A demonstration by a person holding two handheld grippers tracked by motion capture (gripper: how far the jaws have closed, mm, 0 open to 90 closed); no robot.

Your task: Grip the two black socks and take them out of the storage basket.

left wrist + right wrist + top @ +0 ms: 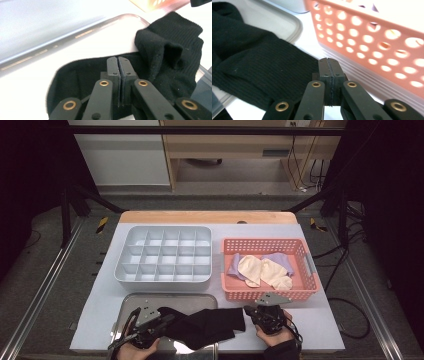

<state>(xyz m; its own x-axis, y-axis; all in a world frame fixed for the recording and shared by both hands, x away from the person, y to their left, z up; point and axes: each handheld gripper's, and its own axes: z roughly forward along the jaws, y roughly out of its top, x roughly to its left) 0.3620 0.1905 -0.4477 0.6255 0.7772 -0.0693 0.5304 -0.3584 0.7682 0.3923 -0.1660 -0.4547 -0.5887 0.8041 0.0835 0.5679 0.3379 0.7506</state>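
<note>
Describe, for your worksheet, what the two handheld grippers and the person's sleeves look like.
Each gripper, left and right, has two flat black jaws on black linkage arms fixed with brass-coloured rivets. From above, the right gripper carries a grey three-cornered plate, the left a pale grey plate. A dark sleeve covers the right wrist.

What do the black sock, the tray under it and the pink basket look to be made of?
Black sock: soft knit fabric, matte, with ribbed lines at the cuff. Tray: probably metal, shiny and reflective with a rolled rim. Pink basket: likely moulded plastic, smooth, with round punched holes.
</note>
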